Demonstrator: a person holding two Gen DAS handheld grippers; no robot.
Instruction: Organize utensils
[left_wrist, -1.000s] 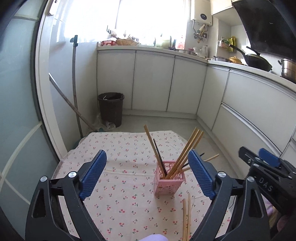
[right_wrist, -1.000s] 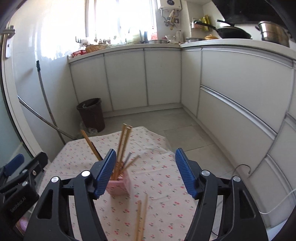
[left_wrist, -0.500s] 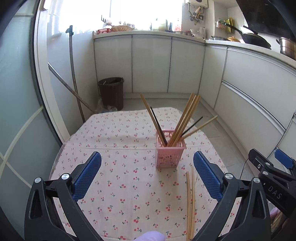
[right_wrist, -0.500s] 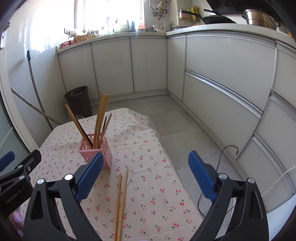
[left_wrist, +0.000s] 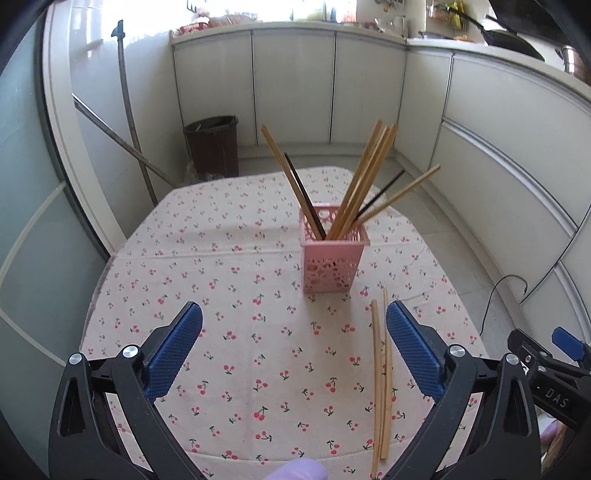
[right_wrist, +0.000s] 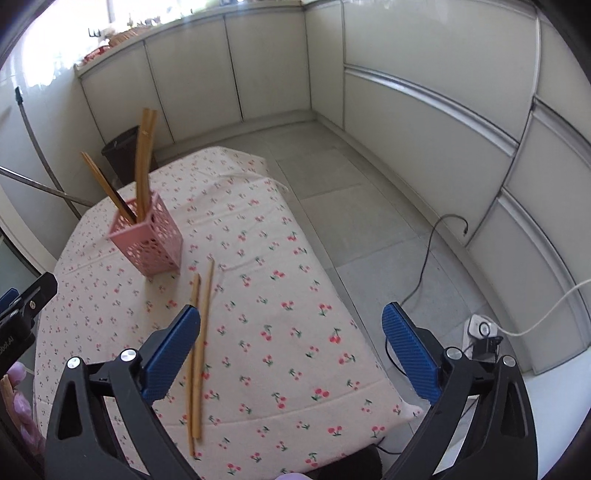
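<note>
The table (left_wrist: 122, 295) wears a cream cloth printed with small cherries; on it stands a pink perforated holder (left_wrist: 332, 254), upright, with a fan of wooden chopsticks (left_wrist: 364, 177) and two dark ones leaning out of its top at different angles; a pair of loose wooden chopsticks (left_wrist: 380, 373) lies flat on the cloth just in front of the holder, pointing toward it but apart from it.

The left claw (left_wrist: 294, 345) hangs over the cloth with its blue pads spread wide and nothing between them but bare cloth; the loose chopsticks lie just inside its right-hand finger, partly hidden behind that pad. The right claw (right_wrist: 291, 345) is opening to its full spread and grips nothing; in its view the loose chopsticks (right_wrist: 199, 350) run just beside its left-hand pad, and its other finger reaches past the table's edge over the floor. Each claw shows at the margin of the other's view, close alongside.

Around the table: a dark waste bin (left_wrist: 212, 146) on the floor beyond the far edge; two long poles (left_wrist: 129, 122) leaning against the wall to the left; white cabinet fronts (left_wrist: 295, 85) curving round the back and right; a wok and a pot on the counter at upper right; a black cable (right_wrist: 428, 251) and a white cable trailing across the floor tiles to a power strip (right_wrist: 480, 330) near the right claw's outer finger.
</note>
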